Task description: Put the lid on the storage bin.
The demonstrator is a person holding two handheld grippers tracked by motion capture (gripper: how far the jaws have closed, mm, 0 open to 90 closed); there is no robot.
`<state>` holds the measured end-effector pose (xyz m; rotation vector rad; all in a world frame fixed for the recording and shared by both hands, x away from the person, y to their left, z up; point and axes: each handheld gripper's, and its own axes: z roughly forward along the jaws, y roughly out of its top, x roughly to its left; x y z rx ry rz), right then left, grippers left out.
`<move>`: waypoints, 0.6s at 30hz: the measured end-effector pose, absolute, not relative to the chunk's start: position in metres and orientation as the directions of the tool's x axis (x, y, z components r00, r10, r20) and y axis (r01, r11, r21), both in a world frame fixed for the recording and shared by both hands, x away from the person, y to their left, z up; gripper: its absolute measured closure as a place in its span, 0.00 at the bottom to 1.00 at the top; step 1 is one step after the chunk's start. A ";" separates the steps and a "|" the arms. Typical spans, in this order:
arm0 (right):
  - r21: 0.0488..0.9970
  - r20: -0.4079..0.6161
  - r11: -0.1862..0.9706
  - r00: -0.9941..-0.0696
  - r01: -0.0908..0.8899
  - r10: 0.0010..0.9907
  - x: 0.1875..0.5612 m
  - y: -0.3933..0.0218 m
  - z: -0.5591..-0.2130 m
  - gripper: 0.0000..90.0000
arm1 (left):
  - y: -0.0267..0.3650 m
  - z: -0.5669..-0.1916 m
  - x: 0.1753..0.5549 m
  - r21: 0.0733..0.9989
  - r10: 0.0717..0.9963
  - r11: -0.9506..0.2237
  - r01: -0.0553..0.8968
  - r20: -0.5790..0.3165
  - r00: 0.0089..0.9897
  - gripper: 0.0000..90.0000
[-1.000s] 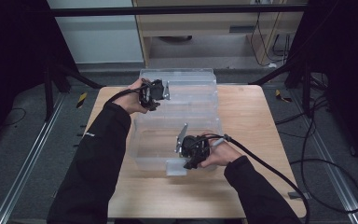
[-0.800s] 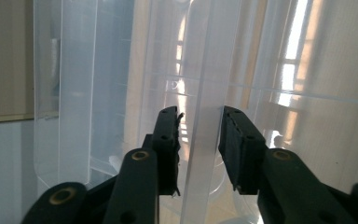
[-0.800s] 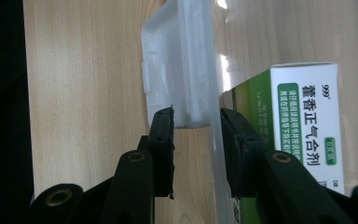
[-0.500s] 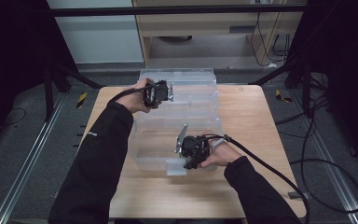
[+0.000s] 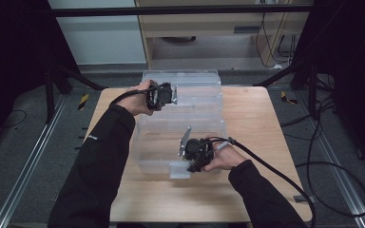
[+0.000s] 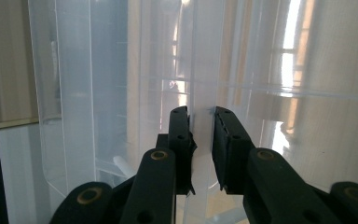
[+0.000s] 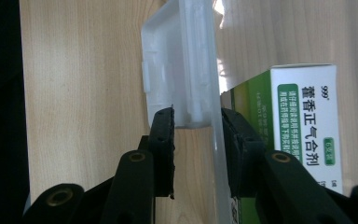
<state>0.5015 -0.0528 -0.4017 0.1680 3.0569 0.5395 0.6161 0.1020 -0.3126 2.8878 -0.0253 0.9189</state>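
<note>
Hands at a clear plastic bin (image 5: 180, 137) on the wooden worktop (image 5: 256, 123).
Left gripper (image 5: 164, 95) at the bin's far rim, its fingers (image 6: 179, 135) having just been closing, now clenched on the thin clear wall (image 6: 200, 116); right gripper (image 5: 195, 152) grasping the near wall's white latch (image 7: 186, 93); green-and-white box (image 7: 303, 126) inside the bin.

A wooden table (image 5: 266, 142) carries a clear plastic bin (image 5: 180, 142) (translucent throughout).
</note>
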 end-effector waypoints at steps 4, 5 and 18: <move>0.340 -0.008 0.934 -0.993 0.108 0.118 0.501 -0.052 -0.402 0.75 | 0.101 -0.310 0.614 0.091 0.006 -0.994 -0.057 0.575 0.818 0.87; 0.338 -0.010 0.935 -0.993 0.108 0.119 0.501 -0.052 -0.402 0.75 | 0.102 -0.310 0.613 0.099 0.010 -0.993 -0.057 0.573 0.819 0.87; 0.344 -0.016 0.931 -0.991 0.120 0.133 0.500 -0.053 -0.402 0.75 | 0.101 -0.302 0.593 0.103 -0.028 -0.990 -0.101 0.555 0.832 0.89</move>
